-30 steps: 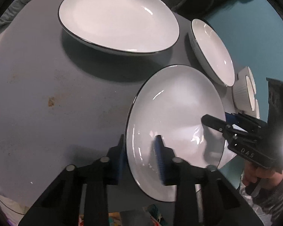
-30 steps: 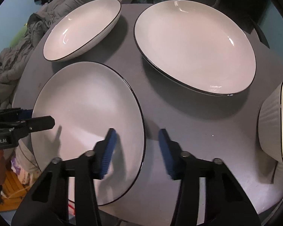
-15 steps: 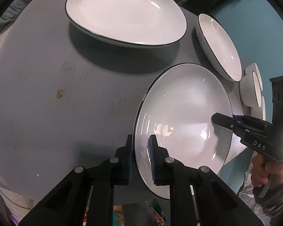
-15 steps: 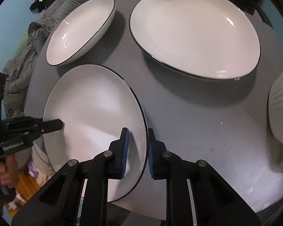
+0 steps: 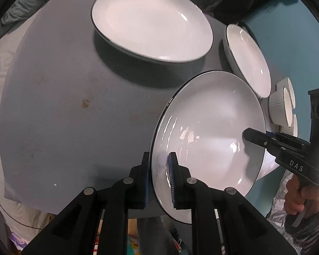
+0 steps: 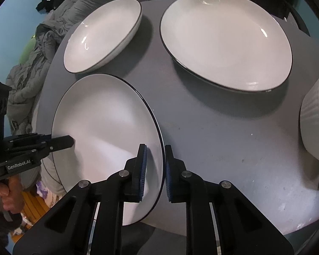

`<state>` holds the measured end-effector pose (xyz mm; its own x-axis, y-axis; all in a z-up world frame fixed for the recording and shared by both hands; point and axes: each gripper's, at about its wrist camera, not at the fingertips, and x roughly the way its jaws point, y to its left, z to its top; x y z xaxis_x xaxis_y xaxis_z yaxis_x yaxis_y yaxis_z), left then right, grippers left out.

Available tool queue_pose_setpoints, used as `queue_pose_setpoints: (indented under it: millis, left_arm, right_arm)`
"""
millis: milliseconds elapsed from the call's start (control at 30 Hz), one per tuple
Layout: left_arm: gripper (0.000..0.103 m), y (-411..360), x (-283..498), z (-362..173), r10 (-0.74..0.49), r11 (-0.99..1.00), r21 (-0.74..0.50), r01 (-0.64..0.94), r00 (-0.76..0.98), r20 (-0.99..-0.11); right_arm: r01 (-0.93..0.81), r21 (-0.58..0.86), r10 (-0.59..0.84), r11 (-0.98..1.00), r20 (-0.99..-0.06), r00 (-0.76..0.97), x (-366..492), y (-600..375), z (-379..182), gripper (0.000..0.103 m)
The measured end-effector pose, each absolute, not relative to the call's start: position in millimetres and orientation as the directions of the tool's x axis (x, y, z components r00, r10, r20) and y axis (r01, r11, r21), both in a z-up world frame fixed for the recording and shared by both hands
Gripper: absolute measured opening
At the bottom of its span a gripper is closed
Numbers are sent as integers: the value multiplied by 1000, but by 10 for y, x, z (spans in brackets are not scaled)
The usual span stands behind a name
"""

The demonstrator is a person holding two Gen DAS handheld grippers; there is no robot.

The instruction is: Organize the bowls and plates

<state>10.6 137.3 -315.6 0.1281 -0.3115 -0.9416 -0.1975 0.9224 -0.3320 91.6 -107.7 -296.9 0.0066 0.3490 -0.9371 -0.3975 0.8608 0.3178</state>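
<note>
A white plate with a thin black rim (image 5: 210,131) sits at the near edge of the grey round table (image 5: 63,116) and is gripped from both sides. My left gripper (image 5: 159,170) is shut on its left rim, one blue pad above and one below. Seen from the right wrist, the same plate (image 6: 104,123) has my right gripper (image 6: 155,165) shut on its right rim. Each gripper shows in the other's view: the right gripper (image 5: 253,137) and the left gripper (image 6: 68,141) sit at opposite edges.
A large plate (image 5: 153,21) (image 6: 225,40) lies at the back of the table and a deeper plate (image 5: 248,61) (image 6: 102,36) beside it. Ribbed white bowls (image 5: 280,106) (image 6: 314,119) stand by the table's edge. Grey bedding (image 6: 32,63) lies beyond the table.
Both grippers stood open around the plate's rim a second ago; both have since closed onto it. The plate now looks slightly tilted in the left wrist view.
</note>
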Motion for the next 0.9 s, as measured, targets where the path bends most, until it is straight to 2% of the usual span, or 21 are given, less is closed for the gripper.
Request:
queue_pose_setpoints:
  millis: [567,900]
  left_arm:
    - [16,1749,814,-2764,-271,920,-314,-236,198,-942]
    - [18,2065,1338,-2883,-247,906,-299,-299,200,-948]
  right_arm:
    - [-456,314,368,833,-929,33,1530,-841,-2528,14]
    - [-515,309,373,799,-928,21,2171,-389,-2500,14]
